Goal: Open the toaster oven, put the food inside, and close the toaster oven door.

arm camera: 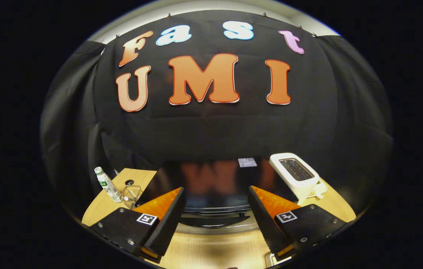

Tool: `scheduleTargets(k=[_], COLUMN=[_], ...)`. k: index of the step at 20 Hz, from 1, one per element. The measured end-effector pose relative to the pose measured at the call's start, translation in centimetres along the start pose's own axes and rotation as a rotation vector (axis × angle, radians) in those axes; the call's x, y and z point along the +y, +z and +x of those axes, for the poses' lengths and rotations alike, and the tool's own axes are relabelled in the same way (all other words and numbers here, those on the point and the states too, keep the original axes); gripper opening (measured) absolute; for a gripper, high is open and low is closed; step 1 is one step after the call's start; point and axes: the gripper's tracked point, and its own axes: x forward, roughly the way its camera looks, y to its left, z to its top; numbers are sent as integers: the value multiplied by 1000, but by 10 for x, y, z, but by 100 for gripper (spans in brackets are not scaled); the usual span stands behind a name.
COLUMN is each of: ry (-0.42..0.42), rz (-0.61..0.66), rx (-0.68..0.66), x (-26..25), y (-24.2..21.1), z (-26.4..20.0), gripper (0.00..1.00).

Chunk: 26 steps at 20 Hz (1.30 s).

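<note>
- Jaws spread wide, gripper point(217, 220) grasping nothing.
- Glossy black toaster oven point(211, 183): just ahead, between fingers, door shut.
- White pop-up toaster point(296, 175): beyond right finger.
- Green-white bottle point(107, 184), wire basket point(132, 195): beyond left finger.

Layout from my gripper point(217, 209): fingers spread, nothing between the pads.
Toaster oven point(211, 186) sits on the table point(215, 250) just ahead of my fingers, door handle point(215, 220) nearest me. Pop-up toaster point(296, 173) right of it. Bottle point(107, 185) and wire basket point(132, 195) on its left.
</note>
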Motion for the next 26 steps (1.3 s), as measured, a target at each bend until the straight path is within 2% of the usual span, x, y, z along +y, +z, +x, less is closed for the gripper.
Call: scheduleTargets(k=[5,10,20,26], ry=[-10,-10,-21,-21], rz=[-35,-35,-30,-26], rx=[66,87,97,111], x=[2,7,5,3], y=[-36,-36,-53,-86], z=[16,17,-16,-53], gripper=[99,99,99,99])
